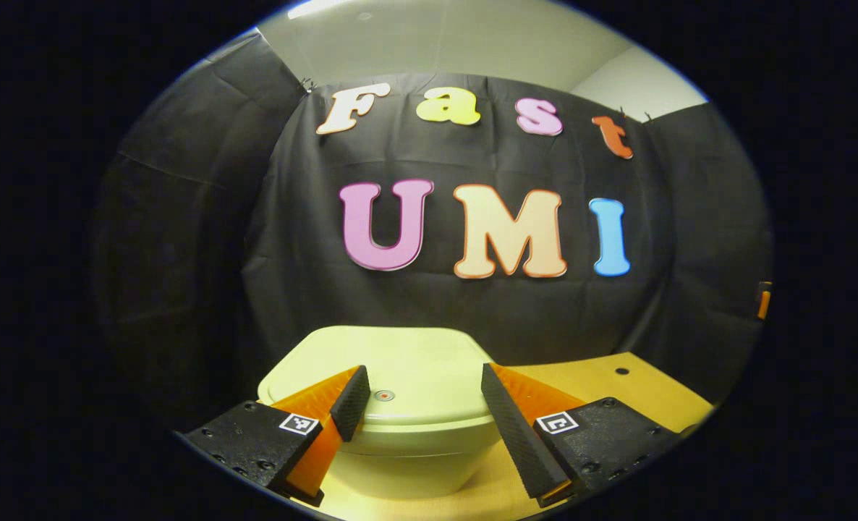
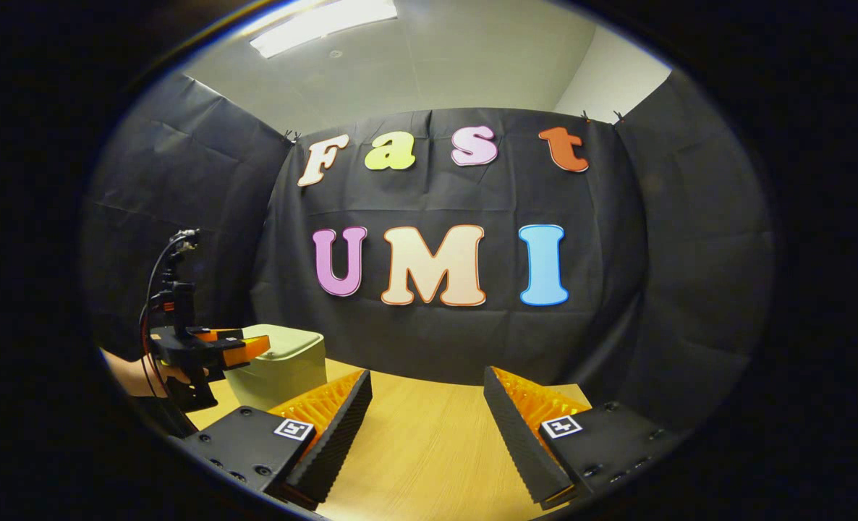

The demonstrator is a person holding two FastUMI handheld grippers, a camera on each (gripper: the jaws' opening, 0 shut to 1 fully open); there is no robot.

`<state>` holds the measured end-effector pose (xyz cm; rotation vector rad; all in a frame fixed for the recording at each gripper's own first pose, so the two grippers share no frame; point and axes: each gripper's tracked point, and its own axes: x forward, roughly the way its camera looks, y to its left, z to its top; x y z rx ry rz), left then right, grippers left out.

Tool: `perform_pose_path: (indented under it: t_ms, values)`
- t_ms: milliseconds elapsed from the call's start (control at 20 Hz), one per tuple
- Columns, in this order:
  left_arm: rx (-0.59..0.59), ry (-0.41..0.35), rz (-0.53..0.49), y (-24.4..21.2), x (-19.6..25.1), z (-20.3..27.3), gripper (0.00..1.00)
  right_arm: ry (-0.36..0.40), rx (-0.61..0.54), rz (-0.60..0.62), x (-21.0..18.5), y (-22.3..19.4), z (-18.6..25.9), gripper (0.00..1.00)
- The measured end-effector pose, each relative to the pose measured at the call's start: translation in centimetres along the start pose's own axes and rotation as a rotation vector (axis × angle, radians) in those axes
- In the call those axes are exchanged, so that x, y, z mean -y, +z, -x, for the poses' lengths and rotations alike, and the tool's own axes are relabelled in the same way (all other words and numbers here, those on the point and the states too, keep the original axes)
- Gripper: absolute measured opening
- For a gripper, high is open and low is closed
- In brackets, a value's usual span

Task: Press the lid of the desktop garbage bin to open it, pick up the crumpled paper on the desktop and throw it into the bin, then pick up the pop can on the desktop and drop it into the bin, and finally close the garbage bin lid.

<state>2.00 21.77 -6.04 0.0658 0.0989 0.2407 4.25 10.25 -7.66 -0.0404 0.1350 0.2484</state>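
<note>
The pale yellow-green garbage bin [image 1: 400, 427] stands on the wooden desktop with its lid [image 1: 393, 365] down; a small round button [image 1: 383, 395] shows on the lid near its front. My left gripper [image 1: 422, 401] is open just above the lid's near edge, fingers spread to either side of the button. From the right gripper view the bin [image 2: 284, 369] stands at the far left, with the left gripper [image 2: 244, 346] held by a hand [image 2: 136, 376] over its near side. My right gripper [image 2: 425, 405] hangs open above bare desktop with nothing between its fingers.
The wooden desktop [image 2: 429, 449] stretches ahead of the right gripper to the black cloth wall. A small dark hole [image 1: 621, 371] marks the desktop to the right of the bin. A cable [image 2: 155, 282] rises from the left gripper's mount.
</note>
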Motion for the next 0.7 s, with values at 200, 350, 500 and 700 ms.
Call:
perform_pose_path:
  t_ms: [200, 350, 500, 700]
  values:
    - [0.093, -0.096, -0.037, 2.8, 4.9, 0.5, 0.93, -0.062, 0.027, -0.015, 1.8, 1.2, 0.0, 0.96]
    - [0.138, -0.161, -0.028, 4.8, 8.5, 1.4, 0.93, -0.108, 0.061, -0.057, 3.3, 2.5, 0.1, 0.99]
    - [0.151, -0.230, 0.006, 5.7, 12.0, 2.4, 0.92, -0.138, 0.077, -0.083, 4.4, 3.0, 0.3, 0.98]
    - [0.152, -0.292, 0.039, 6.0, 15.0, 3.4, 0.93, -0.158, 0.084, -0.097, 5.2, 2.9, 0.6, 0.98]
